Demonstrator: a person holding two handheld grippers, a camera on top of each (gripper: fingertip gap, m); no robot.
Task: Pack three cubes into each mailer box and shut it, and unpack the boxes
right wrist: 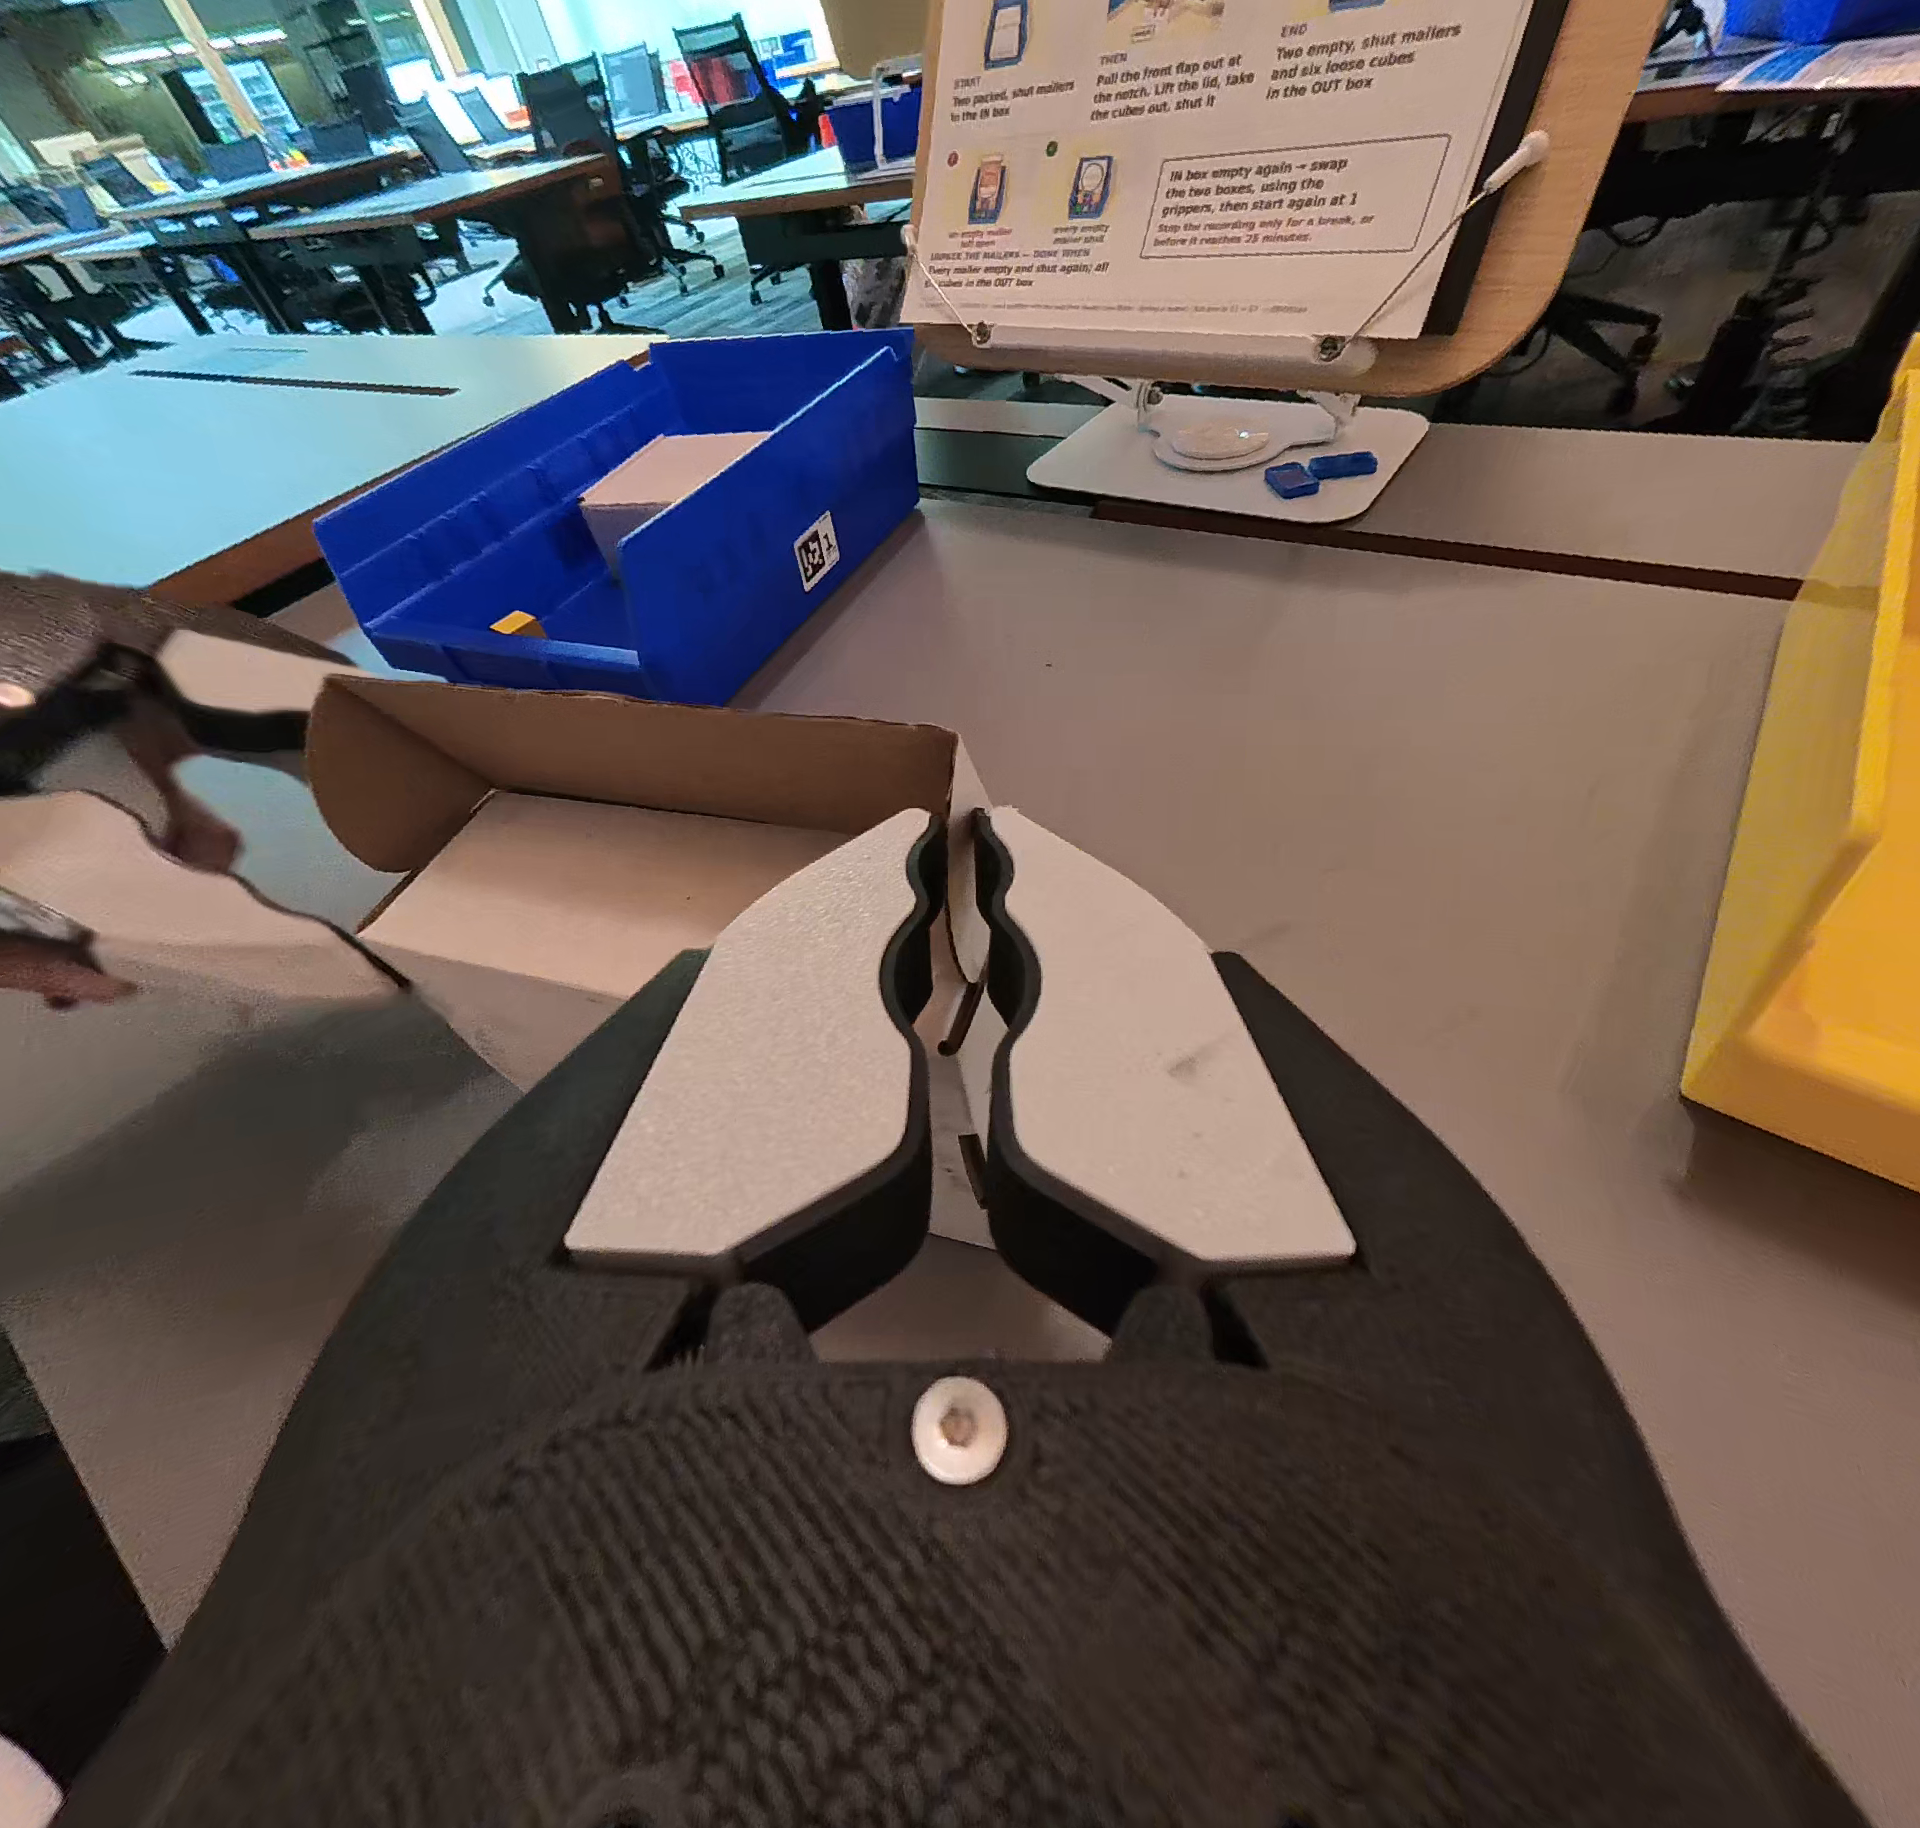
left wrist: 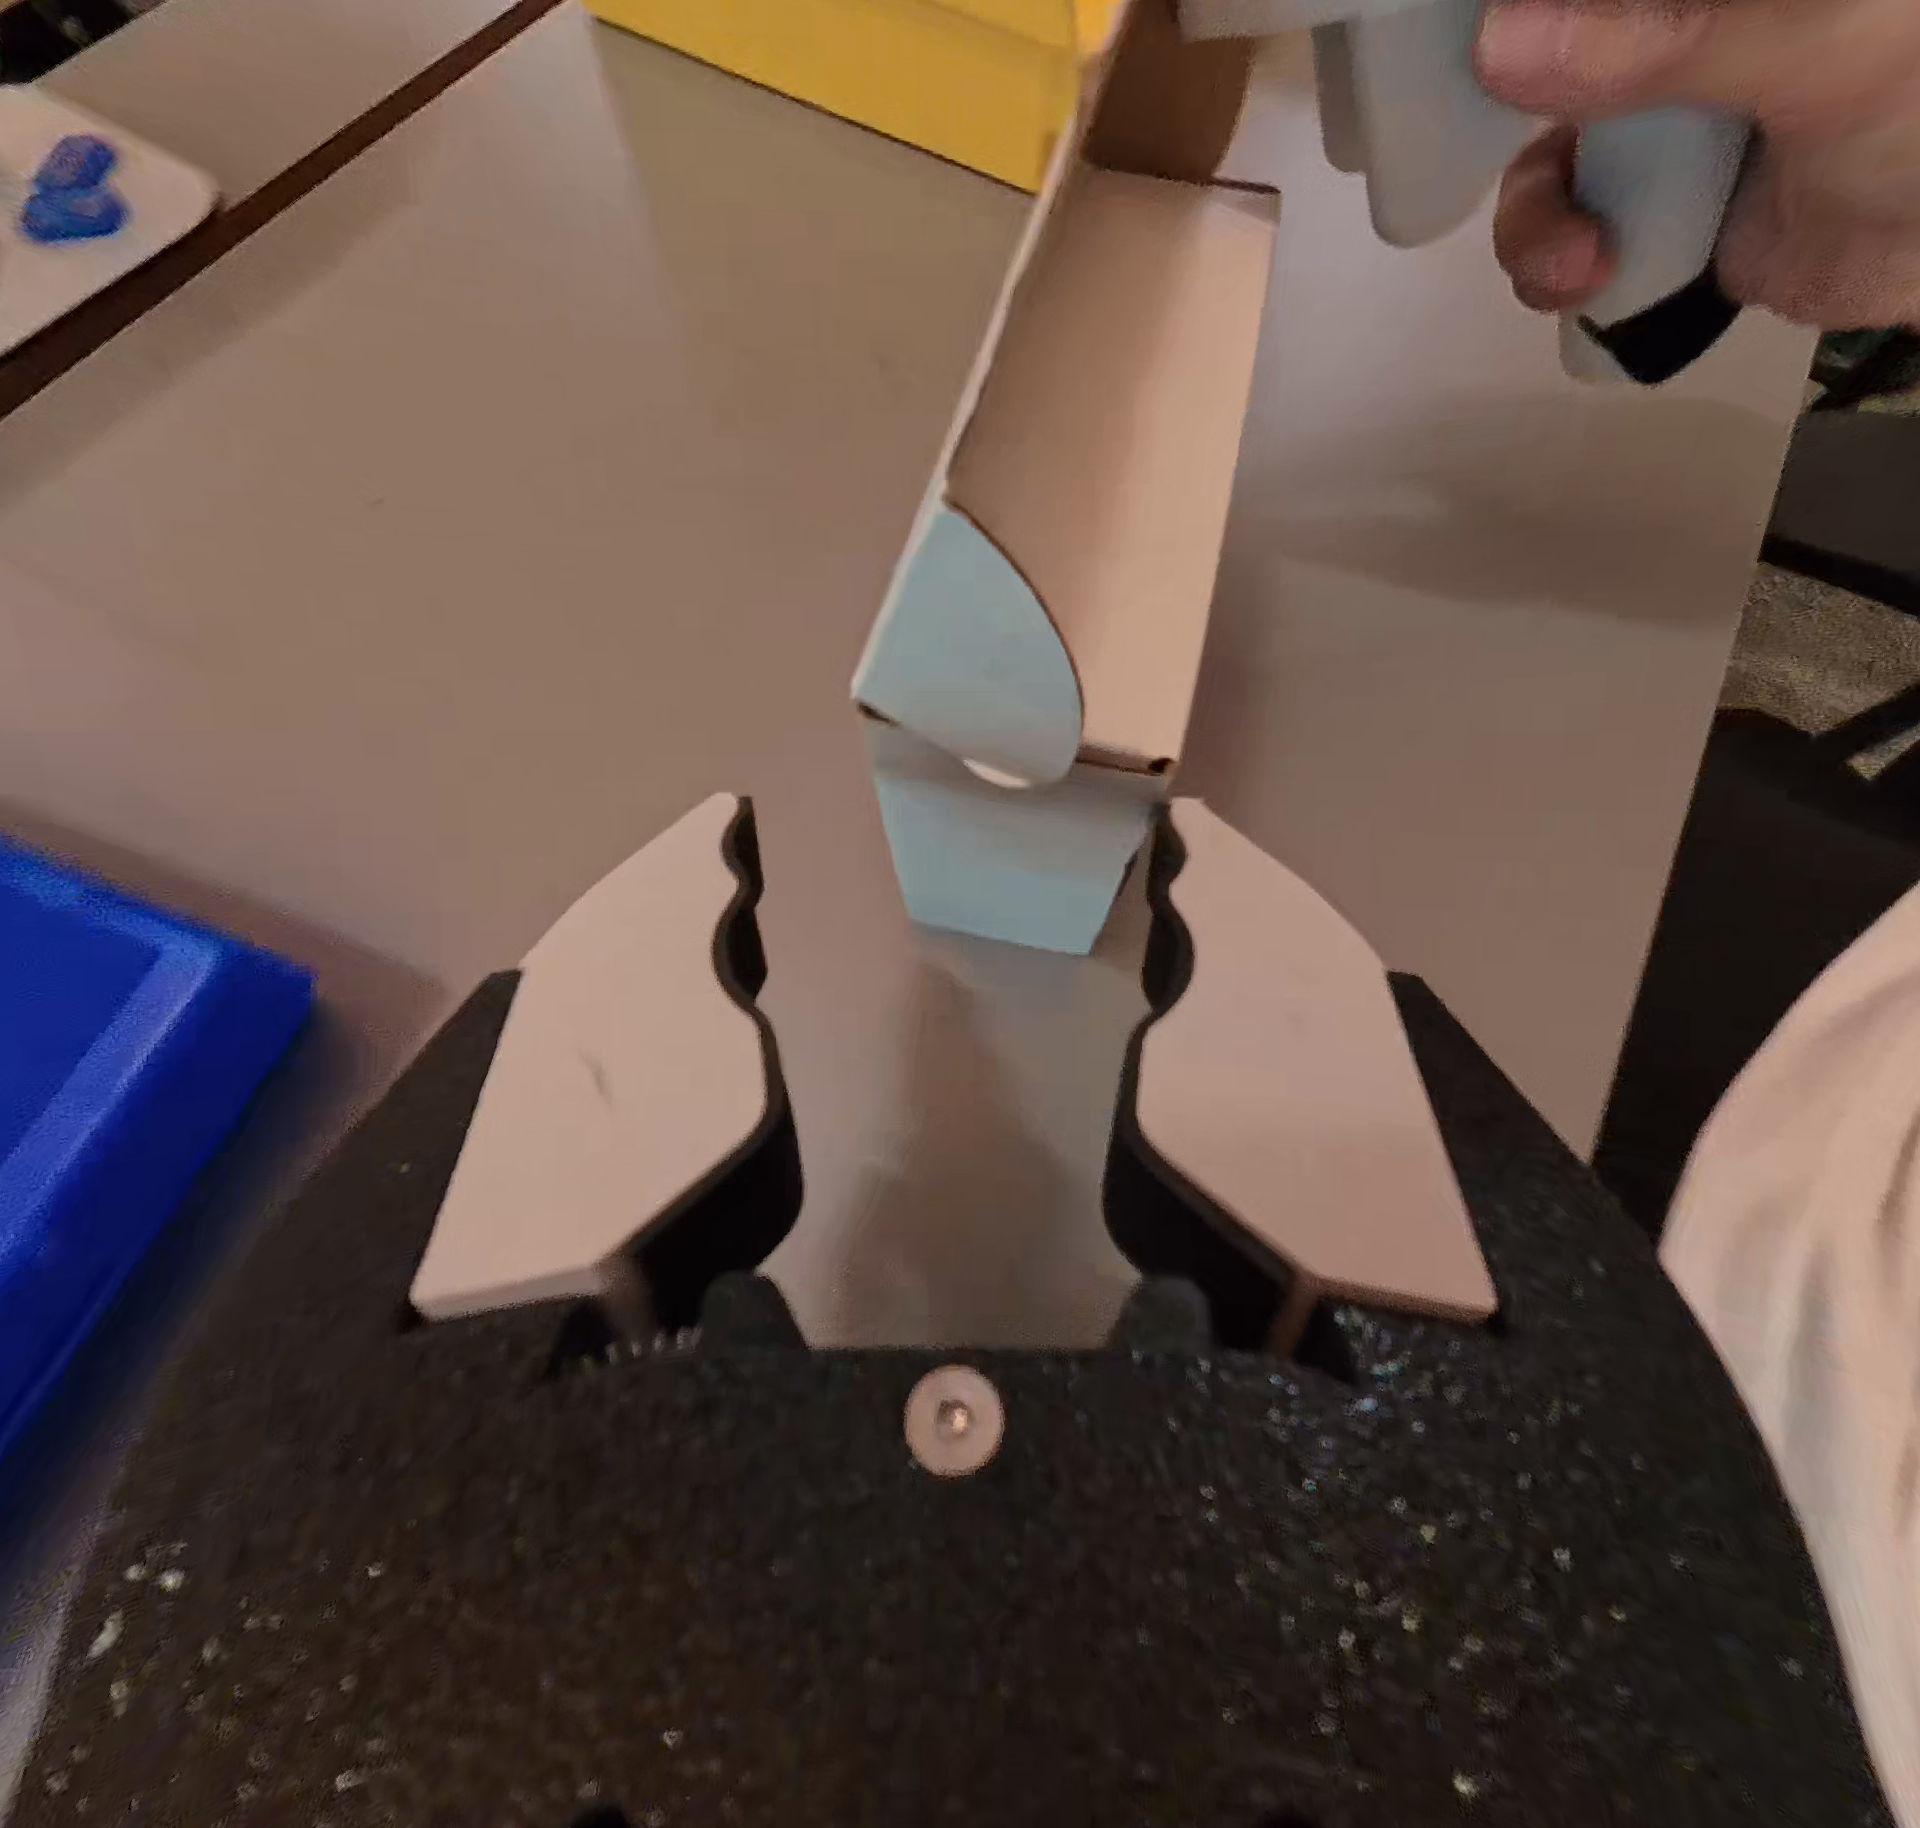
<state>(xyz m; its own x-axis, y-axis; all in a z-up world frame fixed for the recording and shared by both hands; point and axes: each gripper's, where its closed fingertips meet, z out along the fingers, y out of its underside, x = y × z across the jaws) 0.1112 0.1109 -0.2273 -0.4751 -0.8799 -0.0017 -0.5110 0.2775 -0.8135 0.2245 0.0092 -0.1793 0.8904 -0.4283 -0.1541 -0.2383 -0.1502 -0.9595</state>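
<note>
Desk: grey desk [right wrist: 1351, 739] in an open office, blue bin [right wrist: 727, 573] far left, yellow bin [right wrist: 1829, 895] right.
Mailer box [left wrist: 1101, 448]: on the desk between my tools, lid raised.
Right hand-held gripper [right wrist: 961, 822]: pinched onto the lid's edge.
Left hand-held gripper [left wrist: 951, 822]: spread wide around the front flap [left wrist: 997, 885].
Advice: I'd steady the lid, then tuck squarely.

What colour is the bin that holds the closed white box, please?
Blue bin; the right wrist view shows it best.
</note>
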